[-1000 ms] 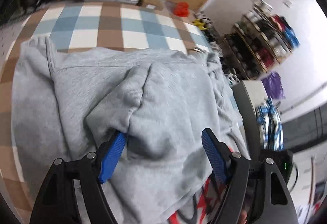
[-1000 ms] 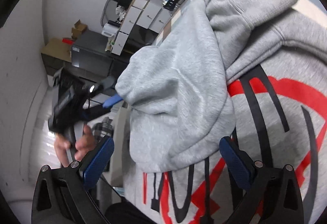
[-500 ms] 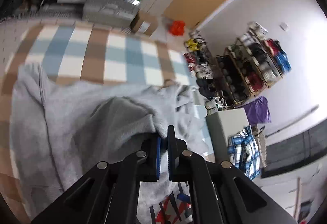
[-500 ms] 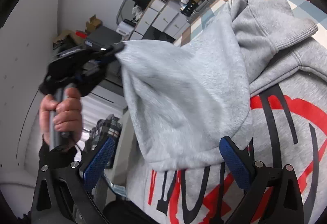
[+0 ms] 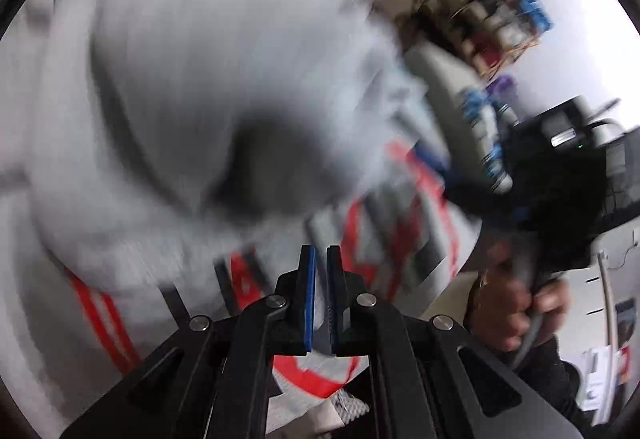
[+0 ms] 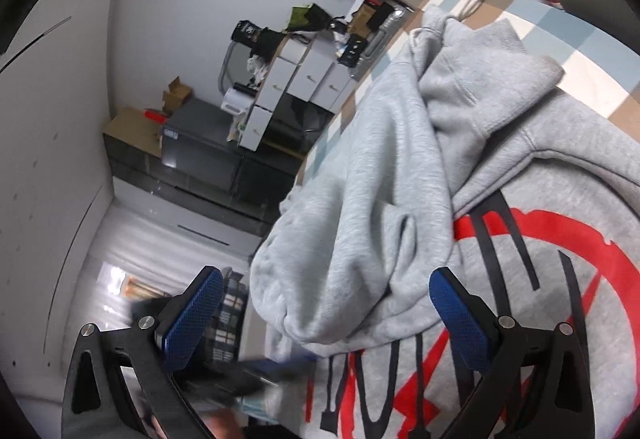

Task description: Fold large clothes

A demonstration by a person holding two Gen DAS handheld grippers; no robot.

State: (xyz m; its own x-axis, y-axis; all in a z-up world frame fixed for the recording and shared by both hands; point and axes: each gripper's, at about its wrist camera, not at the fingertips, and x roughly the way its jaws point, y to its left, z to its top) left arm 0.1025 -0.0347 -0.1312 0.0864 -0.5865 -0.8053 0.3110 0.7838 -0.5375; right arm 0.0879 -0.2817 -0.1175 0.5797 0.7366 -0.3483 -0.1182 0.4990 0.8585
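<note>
From our left wrist view, blurred, our left gripper [image 5: 321,271] has its jaws closed, with nothing visibly pinched, above the grey fleece hoodie with a red-and-black print [image 5: 200,87].

From our right wrist view, our right gripper [image 6: 326,311] stands wide open and empty; the hoodie [image 6: 440,179] lies on the checked blue, brown and white cloth [image 6: 560,31], its folded sleeve [image 6: 348,263] at the near edge.

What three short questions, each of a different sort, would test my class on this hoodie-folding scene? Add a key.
1. True or false: the right gripper has its fingers shut on the hoodie.
2. Multiple choice: the print on the hoodie's front is A) red and black, B) green and yellow, C) blue and white.
3. Fill the gap: the cloth under the hoodie has a ______ pattern of blue, brown and white.

Key: 1 false, the fingers stand wide apart; 2 A; 3 checked.
</note>
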